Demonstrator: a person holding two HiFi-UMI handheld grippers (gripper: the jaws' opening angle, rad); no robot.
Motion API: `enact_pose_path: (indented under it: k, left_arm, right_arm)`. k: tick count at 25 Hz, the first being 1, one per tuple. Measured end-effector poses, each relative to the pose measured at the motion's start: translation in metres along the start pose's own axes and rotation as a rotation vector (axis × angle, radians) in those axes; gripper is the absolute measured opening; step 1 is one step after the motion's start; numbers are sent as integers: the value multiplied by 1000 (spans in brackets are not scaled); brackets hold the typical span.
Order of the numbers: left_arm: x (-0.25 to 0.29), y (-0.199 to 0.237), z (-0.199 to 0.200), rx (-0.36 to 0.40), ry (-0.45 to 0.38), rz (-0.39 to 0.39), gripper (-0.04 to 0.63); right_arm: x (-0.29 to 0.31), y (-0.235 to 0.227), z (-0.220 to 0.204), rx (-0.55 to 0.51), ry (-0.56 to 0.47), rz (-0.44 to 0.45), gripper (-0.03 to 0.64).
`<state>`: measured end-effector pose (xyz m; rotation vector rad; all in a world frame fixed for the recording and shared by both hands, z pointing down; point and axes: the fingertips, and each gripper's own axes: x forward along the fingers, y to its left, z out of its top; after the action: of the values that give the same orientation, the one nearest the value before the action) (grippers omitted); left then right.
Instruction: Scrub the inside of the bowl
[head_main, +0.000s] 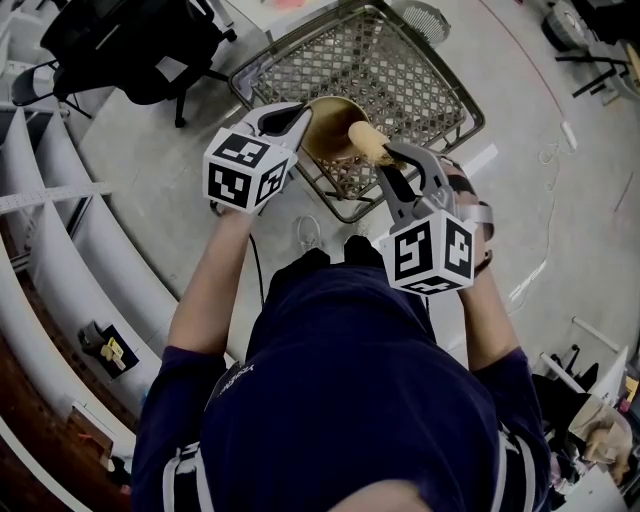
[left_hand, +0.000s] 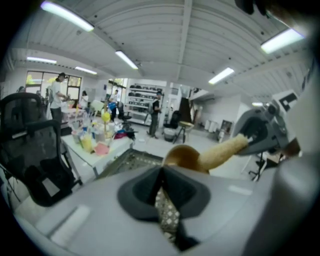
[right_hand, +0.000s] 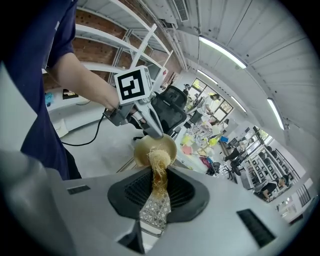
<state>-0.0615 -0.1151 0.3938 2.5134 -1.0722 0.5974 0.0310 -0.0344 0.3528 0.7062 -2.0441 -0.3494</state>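
A golden-brown bowl (head_main: 330, 122) is held up above a wire basket, tilted so its opening faces the right gripper. My left gripper (head_main: 300, 118) is shut on the bowl's rim; in the right gripper view the left gripper (right_hand: 154, 131) pinches the bowl (right_hand: 156, 146) at its top edge. My right gripper (head_main: 392, 160) is shut on a tan fibre scrubber (head_main: 368, 143), whose free end lies at the bowl's opening. The scrubber (right_hand: 159, 167) runs out from between the right jaws toward the bowl. In the left gripper view the scrubber (left_hand: 220, 151) reaches the bowl (left_hand: 179, 152).
A metal mesh basket (head_main: 400, 70) sits on the grey floor under the bowl. A black office chair (head_main: 130, 45) stands at upper left, white curved shelving (head_main: 70, 250) along the left. Cables (head_main: 530, 285) trail on the floor at right. A cluttered table (left_hand: 97, 142) shows farther off.
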Motion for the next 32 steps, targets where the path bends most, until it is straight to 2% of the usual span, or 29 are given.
enact_pose_path:
  k: [4, 13, 20, 27, 32]
  left_arm:
    - [1, 10, 2, -81, -32, 5, 12]
    - [3, 25, 4, -186, -72, 15, 11]
    - [10, 14, 8, -236, -108, -25, 11]
    - [18, 0, 8, -279, -112, -73, 11]
    - [19, 7, 2, -286, -100, -65, 11]
  right_arm:
    - [3, 6, -1, 0, -4, 27, 63]
    - [14, 20, 9, -21, -22, 81, 63]
    - [29, 35, 26, -53, -41, 116, 63]
    - [38, 29, 34, -50, -56, 120, 63]
    - [34, 19, 35, -27, -68, 116, 63]
